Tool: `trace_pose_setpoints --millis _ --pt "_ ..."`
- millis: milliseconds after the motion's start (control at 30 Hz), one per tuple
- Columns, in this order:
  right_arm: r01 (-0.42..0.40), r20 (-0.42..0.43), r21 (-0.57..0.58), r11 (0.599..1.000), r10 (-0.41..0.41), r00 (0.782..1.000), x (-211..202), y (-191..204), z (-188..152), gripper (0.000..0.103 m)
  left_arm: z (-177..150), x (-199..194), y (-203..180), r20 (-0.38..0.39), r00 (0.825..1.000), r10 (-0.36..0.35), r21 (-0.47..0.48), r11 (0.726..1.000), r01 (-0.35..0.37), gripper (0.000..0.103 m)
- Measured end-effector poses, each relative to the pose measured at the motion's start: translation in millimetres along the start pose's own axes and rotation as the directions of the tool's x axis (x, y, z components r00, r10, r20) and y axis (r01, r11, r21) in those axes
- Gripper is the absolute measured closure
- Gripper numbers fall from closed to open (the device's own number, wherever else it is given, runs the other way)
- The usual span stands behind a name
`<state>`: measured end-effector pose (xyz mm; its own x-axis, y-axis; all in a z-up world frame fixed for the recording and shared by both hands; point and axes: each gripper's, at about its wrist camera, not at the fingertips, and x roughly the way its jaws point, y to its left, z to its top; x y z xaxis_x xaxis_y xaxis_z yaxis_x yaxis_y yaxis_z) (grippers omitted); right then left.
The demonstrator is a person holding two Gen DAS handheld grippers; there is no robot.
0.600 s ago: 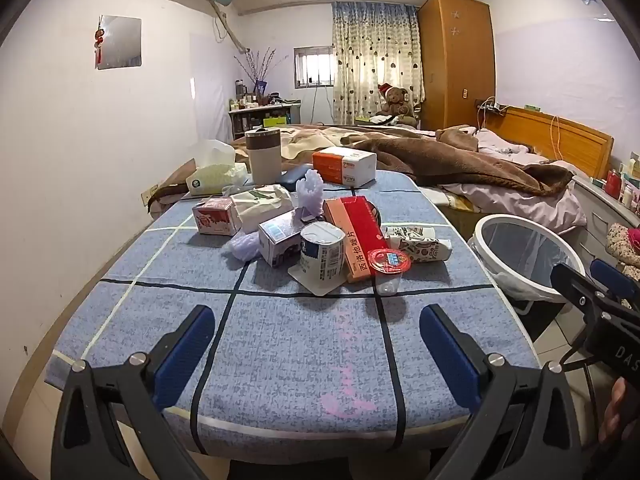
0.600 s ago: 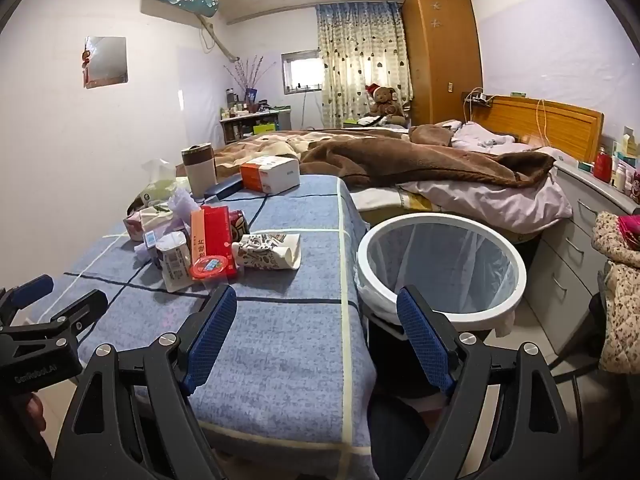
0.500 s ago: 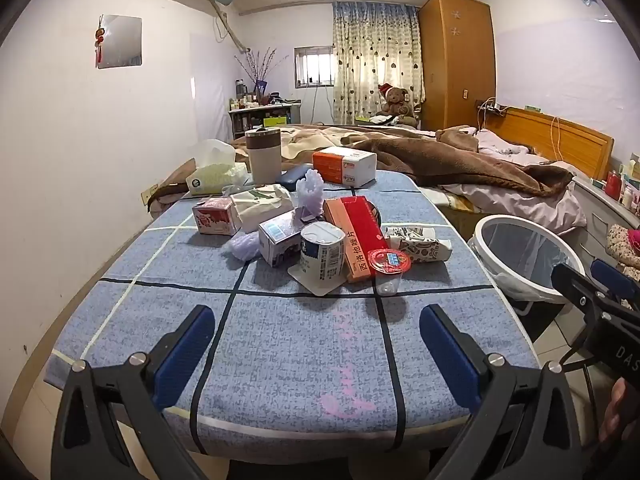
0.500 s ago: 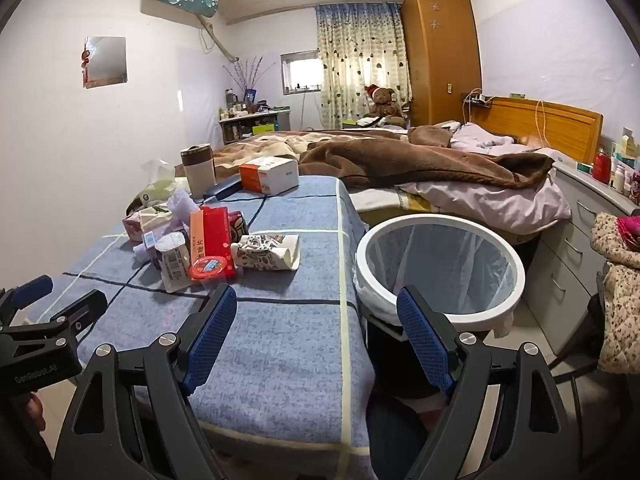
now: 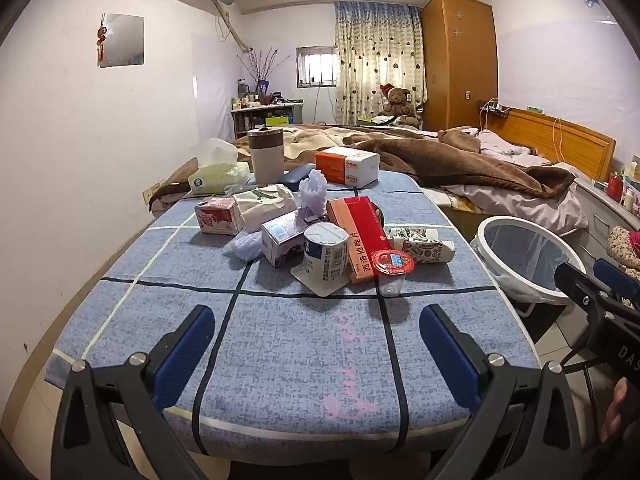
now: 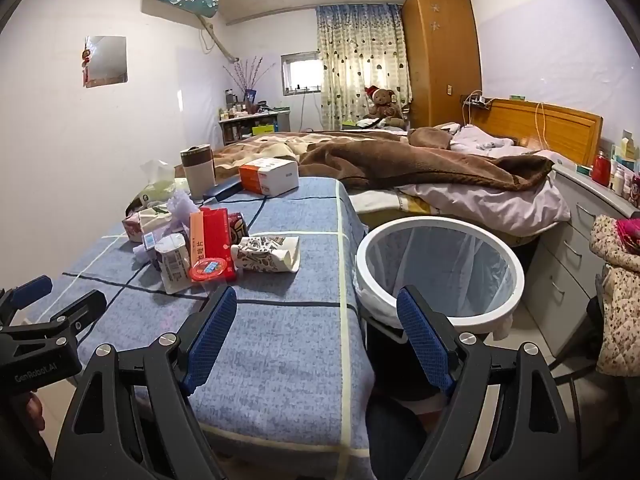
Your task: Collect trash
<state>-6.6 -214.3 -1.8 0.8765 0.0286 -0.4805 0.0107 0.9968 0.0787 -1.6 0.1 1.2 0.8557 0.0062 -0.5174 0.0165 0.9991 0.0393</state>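
Two tools hang over the near edge of the desk (image 5: 280, 352), the left tool (image 5: 316, 350) and the right tool (image 6: 316, 334), both wide open and holding nothing. The trash sits in one pile in the middle of the desk: one white cup (image 5: 325, 256), one red box (image 5: 362, 236), one red lid (image 5: 391, 261) and one crumpled paper pack (image 5: 420, 242). One white bin (image 6: 440, 272) stands on the floor just beside the desk.

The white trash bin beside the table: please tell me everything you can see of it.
The trash bin is round, with a thick white rim that looks like plastic and a thin translucent liner bag inside, its edge hanging out under the rim. It stands upright on the floor beside the table's right edge, looks empty, and neither gripper touches it.
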Motion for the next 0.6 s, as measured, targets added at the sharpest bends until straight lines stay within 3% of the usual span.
trace_pose_setpoints --millis 600 --pt "0.007 0.009 -0.009 1.000 -0.007 1.000 -3.2 5.1 1.7 0.019 -0.4 2.0 2.8 -0.006 1.000 -0.006 -0.009 1.000 0.006 0.000"
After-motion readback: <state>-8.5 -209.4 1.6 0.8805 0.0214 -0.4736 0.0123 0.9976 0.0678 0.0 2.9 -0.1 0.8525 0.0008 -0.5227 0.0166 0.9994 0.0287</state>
